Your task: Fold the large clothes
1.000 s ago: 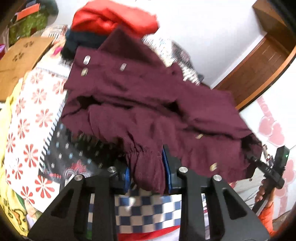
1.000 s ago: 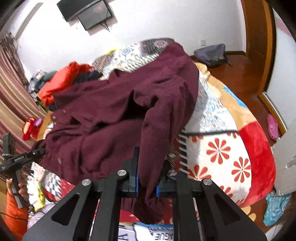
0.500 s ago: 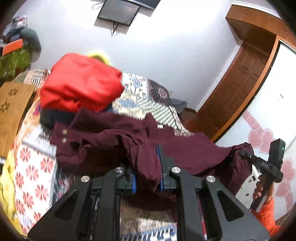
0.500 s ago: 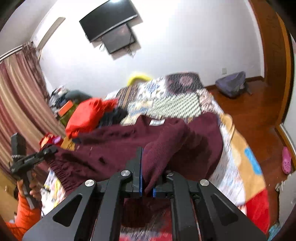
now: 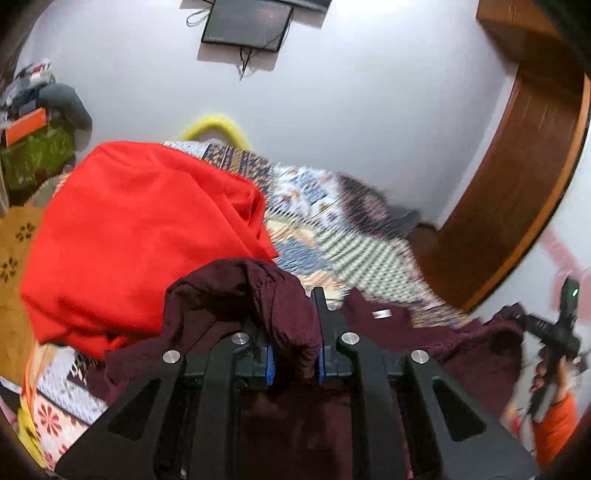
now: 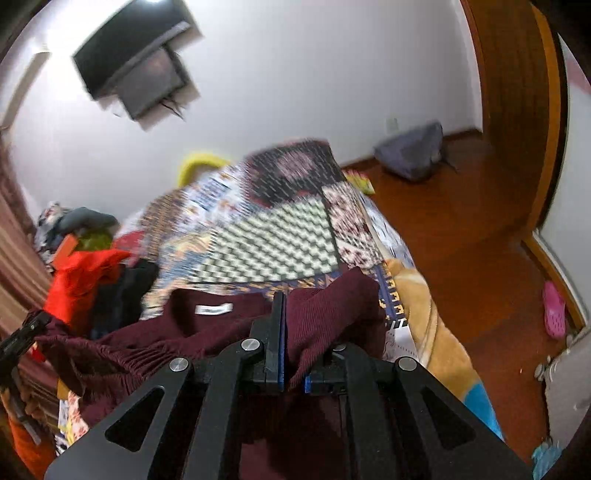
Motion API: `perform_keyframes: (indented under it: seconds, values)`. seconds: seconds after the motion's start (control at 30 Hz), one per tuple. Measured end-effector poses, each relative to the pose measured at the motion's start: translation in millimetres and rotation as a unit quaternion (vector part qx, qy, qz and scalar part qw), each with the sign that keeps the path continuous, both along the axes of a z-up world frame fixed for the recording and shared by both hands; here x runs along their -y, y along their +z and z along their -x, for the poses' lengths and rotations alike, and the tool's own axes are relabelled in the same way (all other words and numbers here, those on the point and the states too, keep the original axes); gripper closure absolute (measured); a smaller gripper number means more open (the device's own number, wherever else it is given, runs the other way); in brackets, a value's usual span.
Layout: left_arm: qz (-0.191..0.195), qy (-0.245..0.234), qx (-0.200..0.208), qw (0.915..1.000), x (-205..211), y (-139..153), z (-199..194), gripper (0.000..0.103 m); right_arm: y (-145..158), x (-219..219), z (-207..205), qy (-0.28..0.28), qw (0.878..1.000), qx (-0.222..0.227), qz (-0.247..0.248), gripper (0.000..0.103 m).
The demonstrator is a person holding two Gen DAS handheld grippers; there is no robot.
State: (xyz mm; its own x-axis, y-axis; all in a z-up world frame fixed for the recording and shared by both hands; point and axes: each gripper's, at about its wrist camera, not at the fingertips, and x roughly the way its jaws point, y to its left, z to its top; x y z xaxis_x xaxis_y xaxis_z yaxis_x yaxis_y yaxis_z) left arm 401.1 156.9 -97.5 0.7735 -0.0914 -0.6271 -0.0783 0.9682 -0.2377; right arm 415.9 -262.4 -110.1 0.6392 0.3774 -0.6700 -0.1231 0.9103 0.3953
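Here, clamped on a bunched fold of the maroon garment [image 5: 258, 295] — left gripper [image 5: 294, 363], blue pads pressing the ribbed cloth from both sides, fabric humped up over the fingertips. Likewise clenched on the same maroon garment [image 6: 325, 314] — right gripper [image 6: 293, 373], a ridge of cloth pinched between its fingers. Stretched between the two, with the rest draped low over the near end of the bed [image 6: 266, 236]; white neck label [image 6: 214, 309] facing up in the right wrist view. Just beyond the left gripper, a red garment [image 5: 147, 236] heaped on the patchwork quilt. Farther off, the other handheld gripper [image 5: 554, 332] at the right edge of the left wrist view, cloth bunched at its tip. On the white wall, a dark TV [image 5: 245, 24]; on the wooden floor, a pink slipper [image 6: 554, 314].
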Motion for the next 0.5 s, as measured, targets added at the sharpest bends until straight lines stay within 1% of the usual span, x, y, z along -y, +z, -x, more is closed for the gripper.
perform_keyframes:
  seconds: [0.03,0.07,0.13,0.2,0.23,0.27,0.33,0.37,0.43,0.47,0.5]
  values:
    - [-0.013,0.003,-0.008,0.9999,4.1,-7.7,-6.0,0.087,-9.4,-1.4,-8.0,0.002,1.0,-0.012,0.005,0.097]
    - [-0.034,0.003,-0.017,0.9993,10.1,-16.9,-14.5,0.087,-22.0,-3.8,-15.7,0.005,1.0,-0.026,0.011,0.097]
    - [-0.066,-0.002,-0.024,0.9975,18.4,-30.7,-20.0,0.085,-33.6,-3.2,-21.8,0.009,0.999,-0.043,0.014,0.097]
    - [-0.085,-0.007,-0.028,0.996,24.6,-40.5,-22.9,0.084,-42.1,-0.8,-21.6,0.02,0.998,-0.053,0.009,0.097]
    - [-0.091,-0.008,-0.029,0.9954,25.5,-44.5,-23.5,0.08,-42.3,1.2,-21.7,0.023,0.998,-0.057,0.009,0.097]
    - [-0.092,-0.011,-0.032,0.9952,25.0,-47.1,-25.0,0.077,-42.5,3.1,-19.3,0.028,0.998,-0.06,0.009,0.096]
    - [-0.079,-0.015,-0.048,0.9956,20.9,-51.6,-27.1,0.063,-41.7,6.1,-17.8,0.038,0.996,-0.078,0.006,0.094]
    - [-0.07,-0.017,-0.052,0.996,18.2,-52.7,-27.3,0.062,-40.7,9.1,-14.8,0.044,0.994,-0.096,0.002,0.092]
    - [-0.064,-0.019,-0.059,0.996,18.0,-51.7,-24.2,0.059,-38.2,12.1,-16.0,0.049,0.991,-0.121,-0.007,0.091]
    - [-0.062,-0.021,-0.063,0.9959,17.8,-50.3,-22.8,0.057,-35.3,12.9,-14.4,0.055,0.991,-0.125,-0.007,0.09]
    - [-0.061,-0.022,-0.065,0.9958,19.9,-49.1,-21.7,0.053,-33.8,12.3,-16.4,0.06,0.99,-0.125,-0.005,0.089]
